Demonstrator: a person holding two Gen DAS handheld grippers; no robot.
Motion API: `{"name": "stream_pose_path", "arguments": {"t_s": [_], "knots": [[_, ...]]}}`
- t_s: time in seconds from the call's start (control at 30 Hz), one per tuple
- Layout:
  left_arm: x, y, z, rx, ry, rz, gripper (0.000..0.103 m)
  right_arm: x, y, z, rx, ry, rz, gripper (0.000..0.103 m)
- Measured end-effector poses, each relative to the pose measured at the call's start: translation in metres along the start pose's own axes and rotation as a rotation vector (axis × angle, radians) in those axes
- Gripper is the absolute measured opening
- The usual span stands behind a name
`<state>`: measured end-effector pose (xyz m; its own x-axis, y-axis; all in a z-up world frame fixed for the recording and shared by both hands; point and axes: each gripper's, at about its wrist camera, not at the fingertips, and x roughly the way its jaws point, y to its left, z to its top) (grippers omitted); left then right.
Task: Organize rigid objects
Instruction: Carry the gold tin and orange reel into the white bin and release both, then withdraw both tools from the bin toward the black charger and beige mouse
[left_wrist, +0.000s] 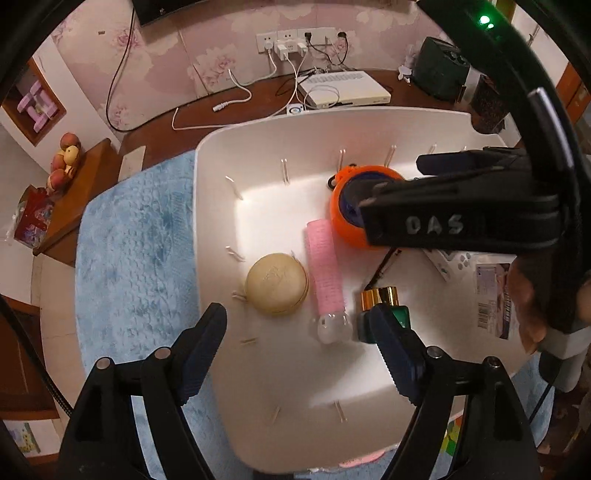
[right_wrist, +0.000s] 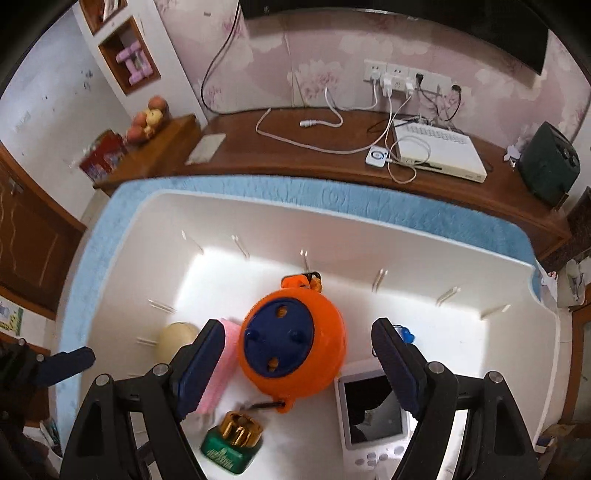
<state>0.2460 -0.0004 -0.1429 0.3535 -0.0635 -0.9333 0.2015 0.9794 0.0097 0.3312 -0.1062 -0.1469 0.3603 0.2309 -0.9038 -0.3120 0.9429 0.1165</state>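
Both tools hang open and empty over the bin (right_wrist: 480, 254): right tool (right_wrist: 295, 365) straddles the reel (right_wrist: 291, 350) to grasp it; left tool (left_wrist: 299, 350) hovers near the roller (left_wrist: 325, 266).

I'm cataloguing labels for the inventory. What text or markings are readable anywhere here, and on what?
"DAS": handwritten in pale letters on the right hand-held gripper, seen from the left wrist view.
Green bottle: gold print on its label, too blurred to read.
White packet with a barcode: print too small to read.
White handheld device: no legible markings.
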Motion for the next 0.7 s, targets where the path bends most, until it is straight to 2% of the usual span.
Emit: {"name": "stream_pose_path", "arguments": {"t_s": [0.23, 0.5, 0.7], "knots": [[-0.038, 0.002, -0.014, 0.014, -0.051, -0.006, 0.082, -0.043, 0.004, -0.011, -0.001, -0.064, 0.0, 0.082], [-0.077, 0.006, -0.029, -0.001, -0.092, -0.034, 0.082, -0.103, 0.025, -0.043, -0.04, -0.148, -0.021, 0.082], [-0.115, 0.004, -0.043, 0.011, -0.146, -0.046, 0.082, -0.15, 0.036, -0.072, -0.017, -0.215, -0.023, 0.082]]}}
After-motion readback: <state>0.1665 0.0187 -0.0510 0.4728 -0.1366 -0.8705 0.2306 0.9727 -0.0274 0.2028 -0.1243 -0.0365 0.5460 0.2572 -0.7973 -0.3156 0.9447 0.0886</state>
